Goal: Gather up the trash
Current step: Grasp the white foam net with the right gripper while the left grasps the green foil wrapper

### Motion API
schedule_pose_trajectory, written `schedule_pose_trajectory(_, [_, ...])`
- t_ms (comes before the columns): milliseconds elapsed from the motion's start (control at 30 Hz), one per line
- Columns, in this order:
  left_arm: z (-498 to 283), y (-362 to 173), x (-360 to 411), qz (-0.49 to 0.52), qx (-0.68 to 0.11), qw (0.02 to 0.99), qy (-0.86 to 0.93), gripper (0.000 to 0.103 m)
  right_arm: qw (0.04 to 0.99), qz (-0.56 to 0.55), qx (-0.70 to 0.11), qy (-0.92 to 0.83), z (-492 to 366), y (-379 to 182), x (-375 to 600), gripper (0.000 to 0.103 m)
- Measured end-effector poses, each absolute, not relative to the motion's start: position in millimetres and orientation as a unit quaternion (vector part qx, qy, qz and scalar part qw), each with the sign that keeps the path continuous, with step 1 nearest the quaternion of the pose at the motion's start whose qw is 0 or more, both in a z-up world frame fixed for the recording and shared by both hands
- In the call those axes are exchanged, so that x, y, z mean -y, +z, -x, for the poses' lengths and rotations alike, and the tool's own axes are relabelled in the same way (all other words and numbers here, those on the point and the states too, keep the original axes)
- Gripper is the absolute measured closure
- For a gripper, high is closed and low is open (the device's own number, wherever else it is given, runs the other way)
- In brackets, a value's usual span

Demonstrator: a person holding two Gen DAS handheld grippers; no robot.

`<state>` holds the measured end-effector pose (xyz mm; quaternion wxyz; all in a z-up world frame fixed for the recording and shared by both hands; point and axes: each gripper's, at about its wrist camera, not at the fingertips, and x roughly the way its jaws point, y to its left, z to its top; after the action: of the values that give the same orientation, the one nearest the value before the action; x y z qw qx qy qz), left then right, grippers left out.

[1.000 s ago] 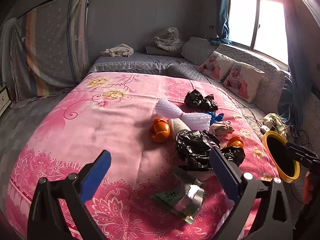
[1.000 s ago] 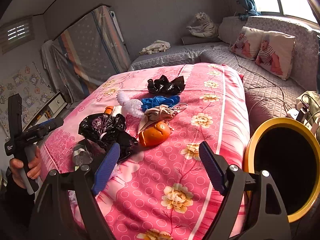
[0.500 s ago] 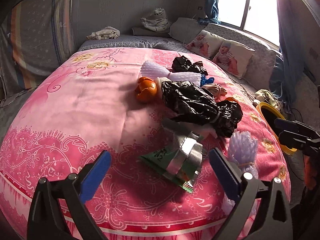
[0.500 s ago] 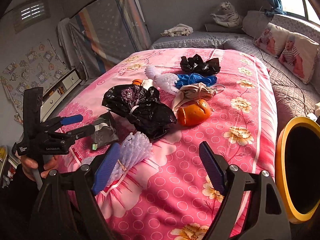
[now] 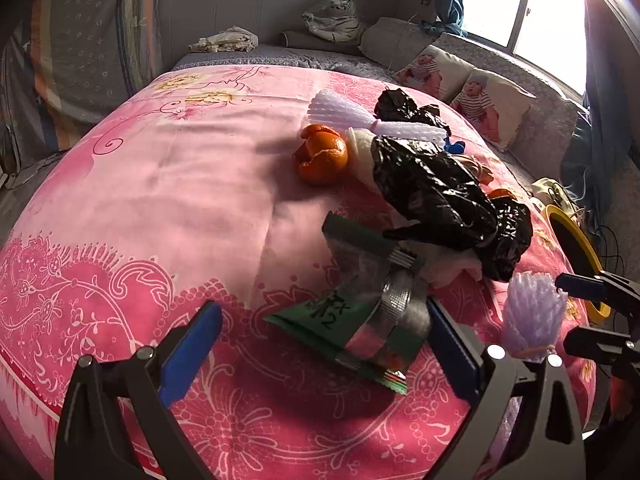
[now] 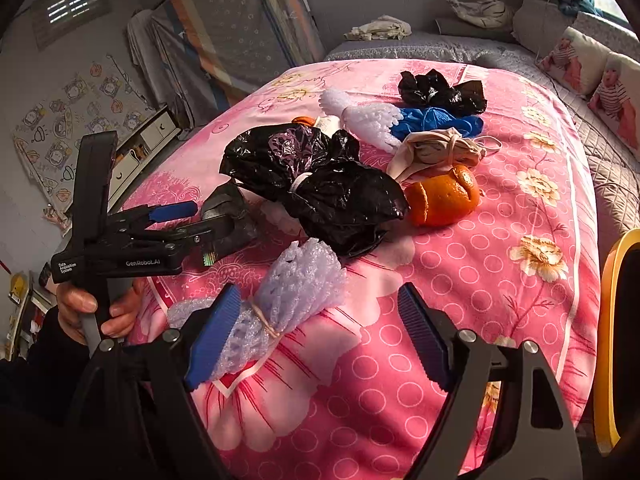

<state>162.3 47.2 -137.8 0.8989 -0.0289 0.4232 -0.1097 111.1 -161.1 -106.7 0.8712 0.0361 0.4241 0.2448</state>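
You have collected nothing yet: both your left gripper (image 5: 320, 344) and right gripper (image 6: 320, 332) hang open and empty over the bed's (image 5: 168, 208) near edge, where the green wrapper (image 5: 352, 320), foam net (image 6: 288, 296), black bags (image 6: 320, 184) and peels lie, the yellow-rimmed bin (image 6: 608, 320) standing beside the bed.

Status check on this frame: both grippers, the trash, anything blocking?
Left gripper open over crumpled green-and-silver snack wrapper. Right gripper open, empty, beside tied lilac foam fruit net. Black plastic bag lies just beyond; nothing blocking.
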Motion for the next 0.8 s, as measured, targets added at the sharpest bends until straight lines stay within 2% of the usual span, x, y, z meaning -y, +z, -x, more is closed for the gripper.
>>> schedule_pose_trajectory(133, [-169,-140,-53,0.047,-0.434,0.894,-0.105,0.009,0.865,-0.023,-0.433,0.252,-117,-113,149,0.029])
schedule_pose_trajectory(200, [-171,-140,-54,0.052,-0.436,0.893,-0.104,0.013,0.863,-0.018,-0.437,0.253,-121,-115,145,0.035])
schedule_pose_trajectory(233, [-173,-141,-55,0.054,-0.437,0.892,-0.104,0.018,0.862,-0.017,-0.438,0.254,-123,-116,143,0.036])
schedule_pose_trajectory(300, [-175,-142,-57,0.058,-0.441,0.890,-0.101,0.025,0.861,-0.011,-0.441,0.252,-126,-118,139,0.046])
schedule_pose_trajectory(367, [-178,-144,-58,0.062,-0.444,0.889,-0.096,0.035,0.860,-0.010,-0.443,0.253,-128,-120,137,0.050])
schedule_pose_trajectory(400, [-179,-144,-58,0.063,-0.445,0.888,-0.093,0.038,0.861,-0.008,-0.443,0.251,-129,-121,136,0.058])
schedule_pose_trajectory(433, [-180,-144,-59,0.064,-0.446,0.888,-0.091,0.042,0.862,-0.005,-0.442,0.248,-130,-121,135,0.059])
schedule_pose_trajectory(567, [-183,-143,-63,0.076,-0.449,0.886,-0.085,0.069,0.863,-0.010,-0.442,0.243,-130,-123,139,0.075])
schedule_pose_trajectory(733, [-181,-141,-67,0.093,-0.446,0.886,-0.081,0.081,0.867,-0.027,-0.435,0.242,-129,-120,149,0.081])
schedule_pose_trajectory(800, [-177,-138,-68,0.097,-0.439,0.890,-0.081,0.082,0.870,-0.035,-0.430,0.239,-126,-117,154,0.081])
